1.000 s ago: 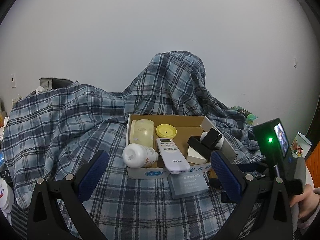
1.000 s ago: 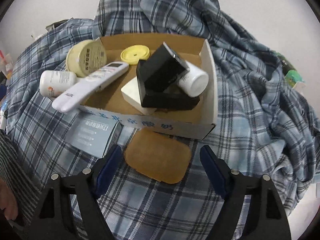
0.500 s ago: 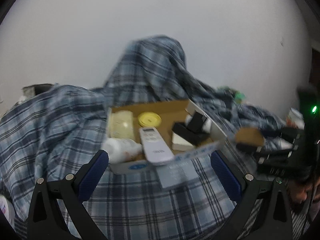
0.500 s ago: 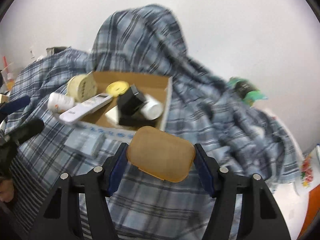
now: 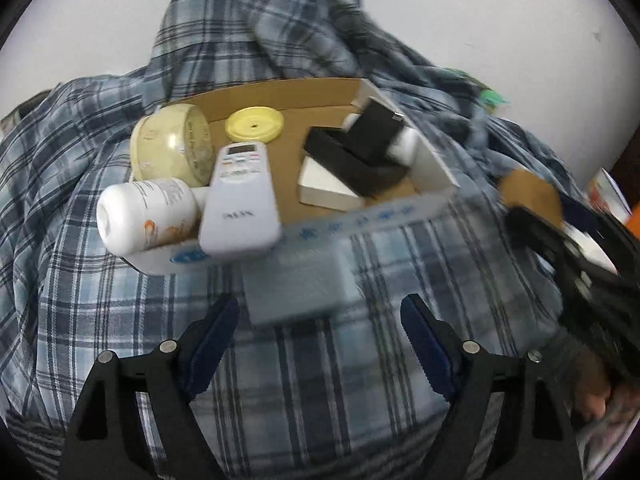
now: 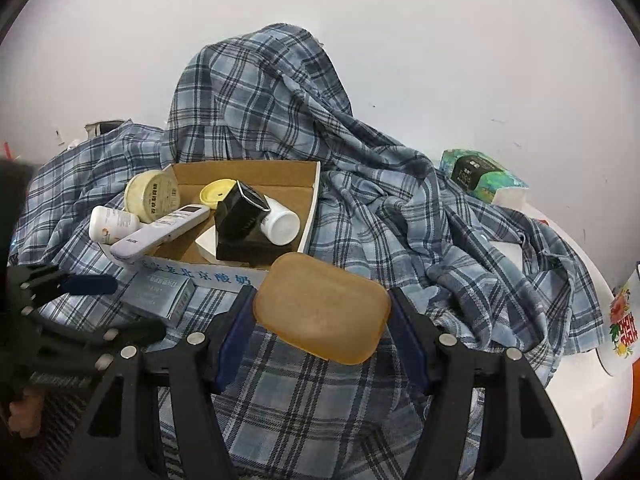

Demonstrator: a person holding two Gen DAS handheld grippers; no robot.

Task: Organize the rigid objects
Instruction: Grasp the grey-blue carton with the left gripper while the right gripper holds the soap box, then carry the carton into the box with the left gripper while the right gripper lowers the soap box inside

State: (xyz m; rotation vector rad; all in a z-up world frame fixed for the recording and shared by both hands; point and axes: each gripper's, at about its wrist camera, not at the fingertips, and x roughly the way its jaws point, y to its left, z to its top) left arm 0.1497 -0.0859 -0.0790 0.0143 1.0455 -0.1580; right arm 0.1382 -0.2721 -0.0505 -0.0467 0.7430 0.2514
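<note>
A tan soap-like bar (image 6: 322,309) is clamped between the pads of the right tongs (image 6: 321,322) and is held above the plaid cloth (image 6: 400,200), just in front of the cardboard box (image 6: 312,200). The left tongs (image 5: 320,340) are closing with nothing between their pads yet; a grey carton (image 5: 298,284) lies just ahead of them, against the box front. The box is crowded: a remote (image 6: 160,231) overhangs its front edge, resting beside a white bottle (image 6: 110,224). If the bar is dropped in carelessly, the remote could probably be knocked off. The carton could be pushed under the box rather than gripped, since the cloth beneath it is soft and uneven.
</note>
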